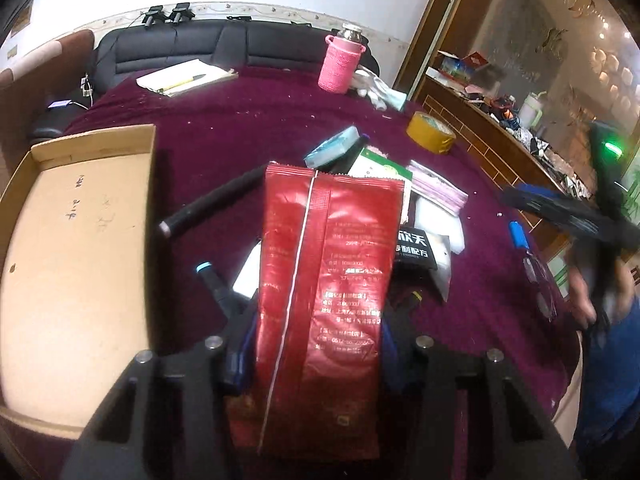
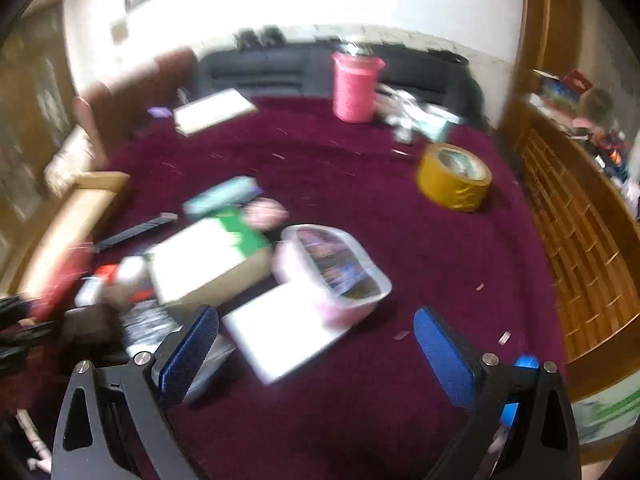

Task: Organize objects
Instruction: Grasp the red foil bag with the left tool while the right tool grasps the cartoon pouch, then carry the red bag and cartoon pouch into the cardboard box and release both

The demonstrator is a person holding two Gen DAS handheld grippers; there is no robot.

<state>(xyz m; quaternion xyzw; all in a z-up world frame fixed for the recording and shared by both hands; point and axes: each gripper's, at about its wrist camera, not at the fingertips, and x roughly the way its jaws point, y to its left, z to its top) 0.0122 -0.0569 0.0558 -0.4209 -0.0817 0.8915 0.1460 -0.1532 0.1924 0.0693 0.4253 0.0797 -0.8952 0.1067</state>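
My left gripper (image 1: 316, 340) is shut on a long red foil packet (image 1: 324, 280) and holds it upright above a heap of small items on the purple cloth. An open cardboard box (image 1: 76, 248) lies just left of it. My right gripper (image 2: 316, 344) is open and empty over the cloth, in a blurred view, just right of the heap. It also shows at the right of the left wrist view (image 1: 568, 216). The heap holds a green-and-white box (image 2: 208, 256), a clear zip bag (image 2: 336, 268), a white flat pack (image 2: 280, 332) and a teal box (image 2: 220, 196).
A yellow tape roll (image 1: 432, 132) and a pink sleeved flask (image 1: 340, 66) stand at the back right. A notebook with a pen (image 1: 188, 76) lies at the back. Black pens (image 1: 208, 208) lie by the box. A wooden cabinet (image 2: 576, 240) runs along the right.
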